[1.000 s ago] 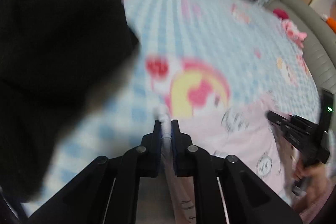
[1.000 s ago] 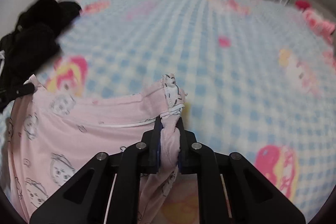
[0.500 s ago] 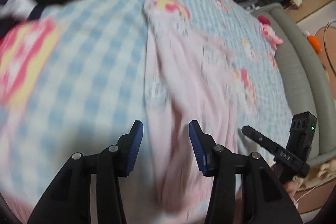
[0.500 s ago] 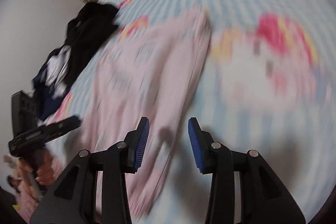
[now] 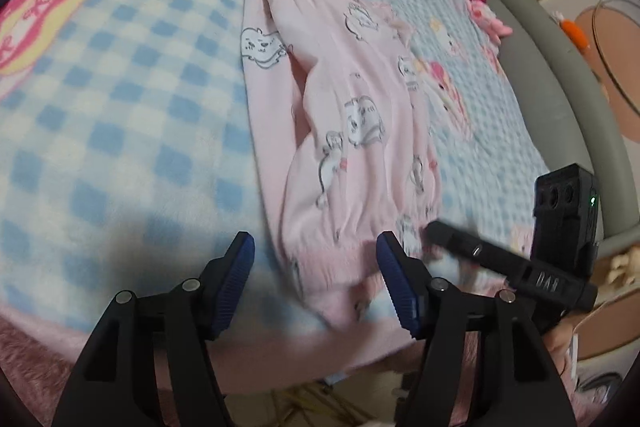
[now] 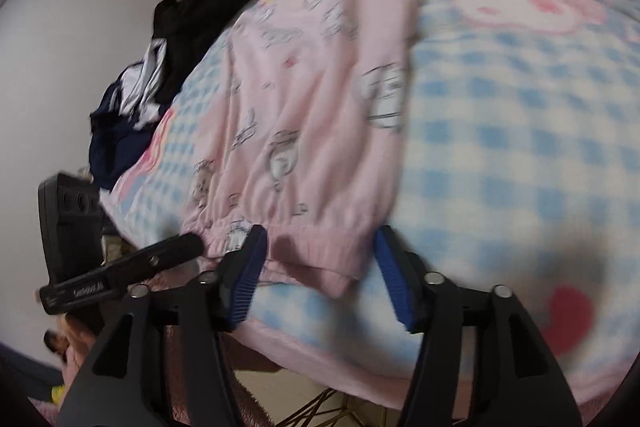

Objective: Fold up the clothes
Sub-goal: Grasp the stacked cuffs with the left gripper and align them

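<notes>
Pink pajama pants [image 5: 344,115] with grey cartoon prints lie lengthwise on the blue checked blanket [image 5: 120,115], the elastic hem near the bed's front edge. My left gripper [image 5: 316,267] is open just before that hem, nothing between its blue pads. In the right wrist view the same pants [image 6: 304,115] stretch away from me, and my right gripper [image 6: 318,263] is open over the hem's right corner. The right gripper [image 5: 520,267] shows at the lower right of the left view; the left gripper [image 6: 120,267] shows at the lower left of the right view.
A heap of black and navy clothes [image 6: 176,39] lies at the bed's left side by the wall. A grey padded bed frame [image 5: 560,87] runs along the right. A pink plush toy [image 5: 488,15] sits near it. The bed's front edge [image 6: 320,379] drops off close to me.
Both grippers have let go of the pink pants and opened. They pulled back from the far end to the hem at the near edge of the bed, with the pants laid out flat.
</notes>
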